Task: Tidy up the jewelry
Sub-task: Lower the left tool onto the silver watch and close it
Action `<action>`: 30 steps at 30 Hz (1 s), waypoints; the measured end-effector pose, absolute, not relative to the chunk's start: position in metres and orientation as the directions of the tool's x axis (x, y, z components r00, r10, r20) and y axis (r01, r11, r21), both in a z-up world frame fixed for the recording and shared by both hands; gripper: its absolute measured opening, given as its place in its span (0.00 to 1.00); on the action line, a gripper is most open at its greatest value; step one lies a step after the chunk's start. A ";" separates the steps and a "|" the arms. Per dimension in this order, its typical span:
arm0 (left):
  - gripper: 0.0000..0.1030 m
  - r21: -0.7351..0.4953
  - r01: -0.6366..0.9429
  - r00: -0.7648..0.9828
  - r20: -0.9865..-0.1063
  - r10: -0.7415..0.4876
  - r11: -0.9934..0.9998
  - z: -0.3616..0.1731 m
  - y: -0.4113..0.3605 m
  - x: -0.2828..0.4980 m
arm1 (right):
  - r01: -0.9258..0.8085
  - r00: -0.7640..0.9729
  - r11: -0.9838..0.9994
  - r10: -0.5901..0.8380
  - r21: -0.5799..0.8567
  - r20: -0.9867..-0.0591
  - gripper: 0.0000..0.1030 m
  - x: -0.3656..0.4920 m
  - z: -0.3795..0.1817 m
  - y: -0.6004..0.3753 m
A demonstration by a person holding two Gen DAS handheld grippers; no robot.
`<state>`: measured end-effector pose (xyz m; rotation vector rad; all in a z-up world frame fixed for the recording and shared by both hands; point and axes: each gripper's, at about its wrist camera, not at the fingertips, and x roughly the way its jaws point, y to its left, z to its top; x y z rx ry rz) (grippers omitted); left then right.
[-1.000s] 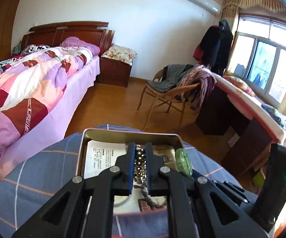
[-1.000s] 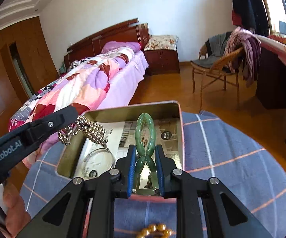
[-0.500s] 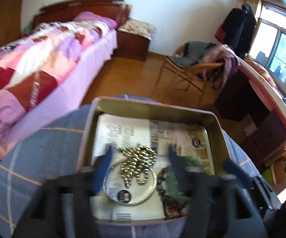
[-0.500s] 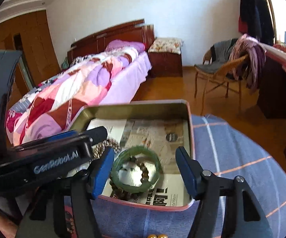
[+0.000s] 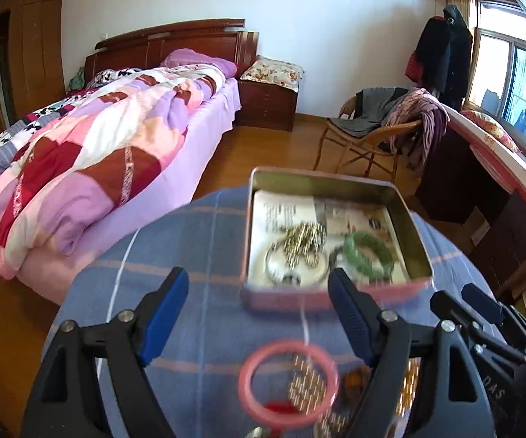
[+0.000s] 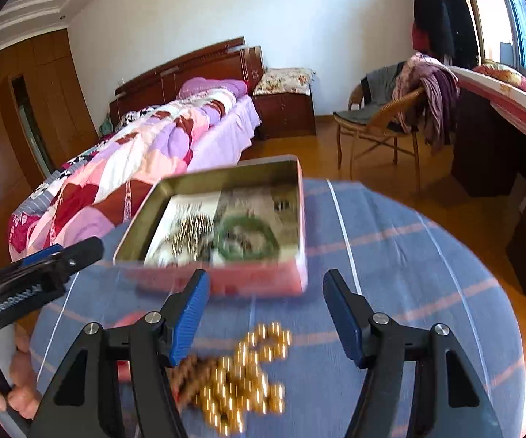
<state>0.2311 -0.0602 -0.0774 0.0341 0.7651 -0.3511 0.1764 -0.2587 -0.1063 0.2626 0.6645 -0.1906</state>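
Note:
A pink-walled tin (image 5: 321, 178) stands on the blue checked tablecloth (image 5: 190, 255). Inside lie a silver bead bracelet (image 5: 305, 241), a green bangle (image 5: 369, 252) and a thin silver bangle (image 5: 281, 268). My left gripper (image 5: 257, 288) hovers near the tin's front wall, its jaws opening with nothing gripped. A pink bangle (image 5: 286, 379) lies on the cloth below it. In the right wrist view my right gripper (image 6: 266, 292) stands open and empty before the tin (image 6: 244, 281). Under it lies a gold bead bracelet (image 6: 248, 376) beside a brown bead string (image 6: 190, 372).
The round table's edge drops to a wooden floor. A bed (image 5: 98, 153) is at the left, a wicker chair with clothes (image 5: 376, 131) behind, a desk (image 6: 500, 146) at the right. A hand (image 6: 22, 387) holds the left gripper (image 6: 44, 273) at the table's left.
Both grippers opened, letting go of the silver beads and the green bangle, which now lie in the tin. Both then pulled back to the near side of the table.

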 end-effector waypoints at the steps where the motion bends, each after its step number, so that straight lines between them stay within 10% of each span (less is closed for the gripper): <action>1: 0.78 -0.101 0.323 0.664 -0.684 -0.302 0.941 -0.078 -0.056 0.226 | 0.260 0.769 0.949 -0.089 0.181 -0.634 0.63 0.169 -0.107 -0.257; 30: 0.73 -0.102 0.358 0.550 -0.780 -0.298 0.928 -0.145 -0.025 0.158 | 0.224 0.722 0.958 -0.038 0.182 -0.691 0.63 0.057 -0.121 -0.215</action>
